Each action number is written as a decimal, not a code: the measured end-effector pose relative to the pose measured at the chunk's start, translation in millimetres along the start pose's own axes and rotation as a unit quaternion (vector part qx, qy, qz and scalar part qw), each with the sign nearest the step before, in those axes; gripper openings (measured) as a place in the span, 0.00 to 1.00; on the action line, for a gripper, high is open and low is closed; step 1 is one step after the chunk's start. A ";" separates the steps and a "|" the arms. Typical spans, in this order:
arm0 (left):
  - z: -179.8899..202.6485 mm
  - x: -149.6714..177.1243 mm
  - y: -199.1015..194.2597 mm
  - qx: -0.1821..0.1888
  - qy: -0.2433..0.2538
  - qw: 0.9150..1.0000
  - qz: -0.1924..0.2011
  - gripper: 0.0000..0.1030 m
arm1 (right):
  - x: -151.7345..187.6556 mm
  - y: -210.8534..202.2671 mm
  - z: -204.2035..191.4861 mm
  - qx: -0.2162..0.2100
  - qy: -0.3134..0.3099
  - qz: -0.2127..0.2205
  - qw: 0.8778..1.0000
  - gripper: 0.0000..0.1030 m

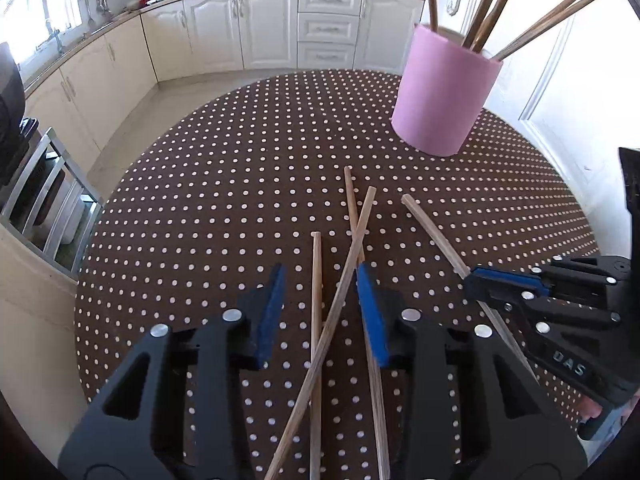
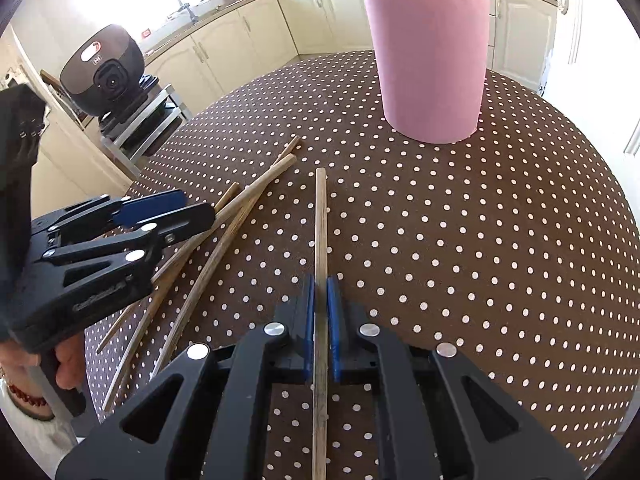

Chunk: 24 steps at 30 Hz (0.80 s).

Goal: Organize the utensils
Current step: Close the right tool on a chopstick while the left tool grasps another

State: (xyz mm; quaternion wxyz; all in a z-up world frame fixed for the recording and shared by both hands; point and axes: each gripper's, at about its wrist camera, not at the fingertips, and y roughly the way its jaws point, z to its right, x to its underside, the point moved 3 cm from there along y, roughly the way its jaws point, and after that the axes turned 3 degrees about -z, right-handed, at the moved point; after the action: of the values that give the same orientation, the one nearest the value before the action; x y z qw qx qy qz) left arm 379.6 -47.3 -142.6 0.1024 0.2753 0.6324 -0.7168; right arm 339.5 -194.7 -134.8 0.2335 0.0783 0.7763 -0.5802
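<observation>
A pink holder (image 1: 444,96) (image 2: 432,64) with several wooden chopsticks standing in it sits at the far side of the brown polka-dot table (image 1: 220,168) (image 2: 500,240). My left gripper (image 1: 320,276) (image 2: 196,208) hangs open over three loose chopsticks. An upright one (image 1: 316,280) and a crossing one (image 1: 354,246) lie between its blue pads, untouched. The third (image 1: 350,196) runs under the right pad. My right gripper (image 2: 321,284) (image 1: 474,278) is shut on a single chopstick (image 2: 321,220) (image 1: 432,232), which points toward the holder.
A dark rice cooker (image 2: 104,68) stands on a metal rack (image 1: 52,200) left of the table. Cream kitchen cabinets (image 1: 260,24) line the back and a white door (image 1: 560,80) is at the right. A hand (image 2: 70,364) holds the left gripper's grip.
</observation>
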 end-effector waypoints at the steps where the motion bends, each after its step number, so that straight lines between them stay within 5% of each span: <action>1: 1.1 -1.6 1.7 -0.002 0.001 1.000 -0.001 0.36 | -0.6 -0.2 0.1 0.002 -0.002 0.000 1.000 0.06; 7: 5.9 -9.8 10.4 -0.012 0.013 1.000 -0.008 0.33 | -21.1 13.6 -14.7 0.013 -0.008 -0.001 1.000 0.08; 10: 8.5 -14.0 15.5 -0.015 0.019 1.000 -0.012 0.30 | -31.1 16.3 -15.2 0.026 -0.007 0.007 1.000 0.17; 16: 17.7 -23.1 24.4 -0.012 0.030 0.999 -0.018 0.17 | -45.7 25.9 -17.0 0.027 -0.011 0.003 1.000 0.17; 24: 24.0 -28.5 29.2 -0.018 0.030 0.999 -0.016 0.06 | -46.7 33.1 -16.1 0.035 -0.021 -0.001 0.999 0.05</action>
State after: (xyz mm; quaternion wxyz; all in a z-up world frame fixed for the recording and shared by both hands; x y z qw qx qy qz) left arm 411.3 -81.4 -151.4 0.0772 0.2844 0.6520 -0.6986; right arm 389.2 -162.2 -138.7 0.2463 0.0735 0.7502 -0.6092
